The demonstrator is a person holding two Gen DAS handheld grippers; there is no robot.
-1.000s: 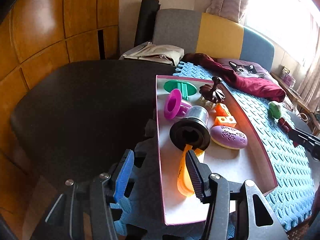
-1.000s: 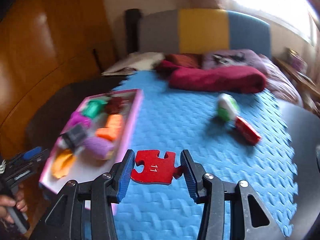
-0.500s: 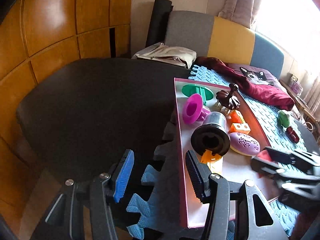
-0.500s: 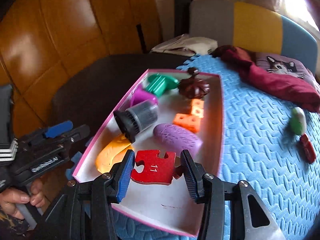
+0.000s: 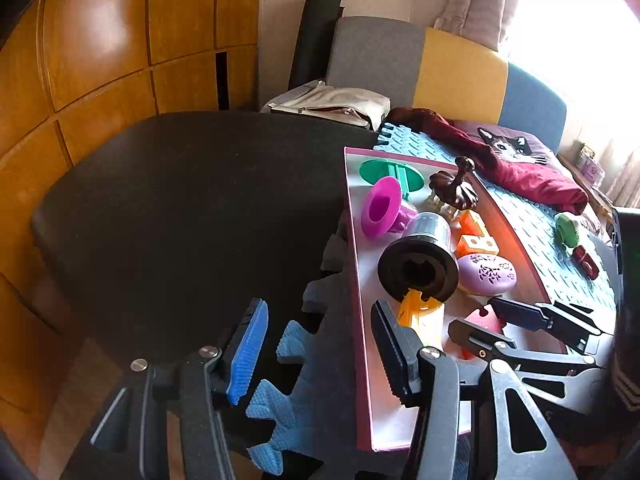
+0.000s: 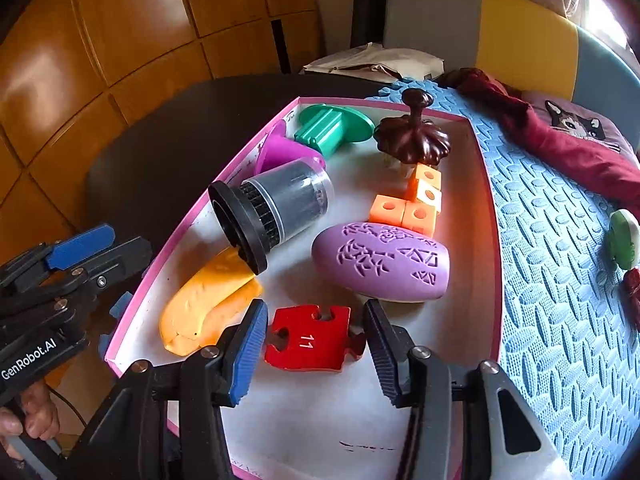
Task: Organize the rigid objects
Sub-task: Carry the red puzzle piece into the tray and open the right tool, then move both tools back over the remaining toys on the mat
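While its jaws are opening, the right gripper point(image 6: 314, 346) has the red puzzle piece point(image 6: 314, 342) between them, low over the tray's point(image 6: 496, 240) near end.
Only the left wrist view shows the left gripper point(image 5: 318, 350) open and empty over the mat's point(image 5: 280, 408) edge; a second ago the piece hung over the mat.

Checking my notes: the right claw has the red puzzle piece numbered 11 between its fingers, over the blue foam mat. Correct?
Not quite. The right claw and red puzzle piece are over the pink-rimmed tray, not the blue foam mat, as the right wrist view shows; the jaws are opening.
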